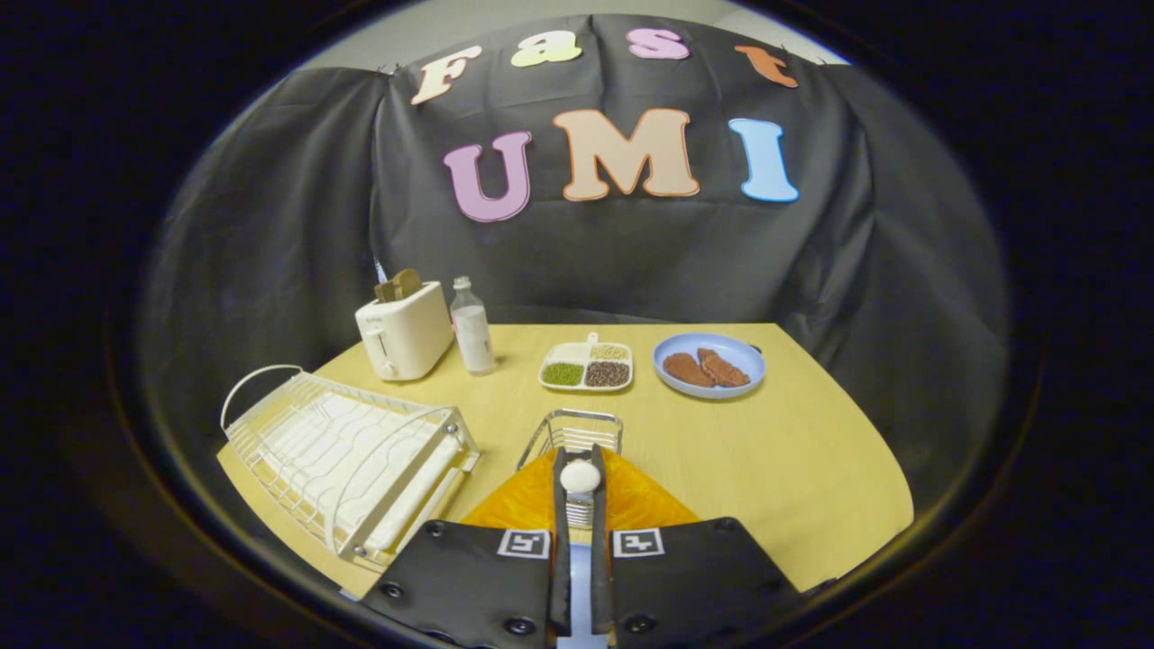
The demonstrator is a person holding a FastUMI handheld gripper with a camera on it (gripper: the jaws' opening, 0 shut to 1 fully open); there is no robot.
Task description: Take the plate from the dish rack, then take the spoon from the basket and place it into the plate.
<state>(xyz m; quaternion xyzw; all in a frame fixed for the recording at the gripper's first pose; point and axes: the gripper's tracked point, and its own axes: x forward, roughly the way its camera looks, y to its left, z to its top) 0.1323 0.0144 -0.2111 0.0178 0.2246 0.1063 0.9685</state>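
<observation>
My gripper (580, 453) is shut on a white spoon (580, 476), whose round bowl shows between the two fingers near their tips. Under the fingers and the spoon lies an orange plate (645, 500) on the table; how high the spoon hangs over it I cannot tell. Just beyond the fingertips, at the plate's far side, stands a small wire basket (577, 424). To the left of the plate sits the white wire dish rack (347, 455), with no dishes in it.
On the yellow table (811, 451), at the far side, stand a cream toaster (403, 331) with bread in it, a clear bottle (471, 329), a divided dish of beans (586, 365) and a blue plate with meat pieces (709, 363).
</observation>
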